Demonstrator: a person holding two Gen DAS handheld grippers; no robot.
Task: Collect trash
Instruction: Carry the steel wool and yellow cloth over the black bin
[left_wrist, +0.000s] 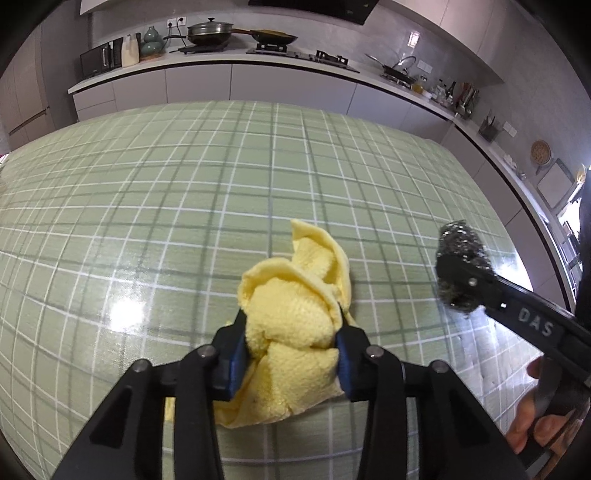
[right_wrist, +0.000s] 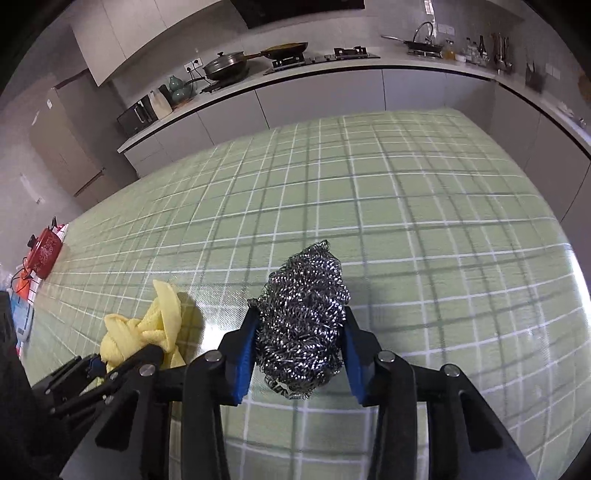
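Note:
A crumpled yellow cloth (left_wrist: 291, 317) lies on the green checked tablecloth (left_wrist: 184, 184), bunched between the blue pads of my left gripper (left_wrist: 291, 328), which is shut on it. To its right a steel wool scourer (left_wrist: 460, 266) sits in the jaws of my right gripper (left_wrist: 461, 273). In the right wrist view the scourer (right_wrist: 303, 328) is squeezed between the blue pads of the right gripper (right_wrist: 301, 332). The yellow cloth (right_wrist: 147, 332) and the left gripper (right_wrist: 125, 354) show at lower left there.
A kitchen counter (left_wrist: 221, 61) with pans, a hob and jars runs along the far wall and the right side. A red object (right_wrist: 44, 254) and cables lie at the table's left edge. A hand (left_wrist: 532, 417) holds the right gripper's handle.

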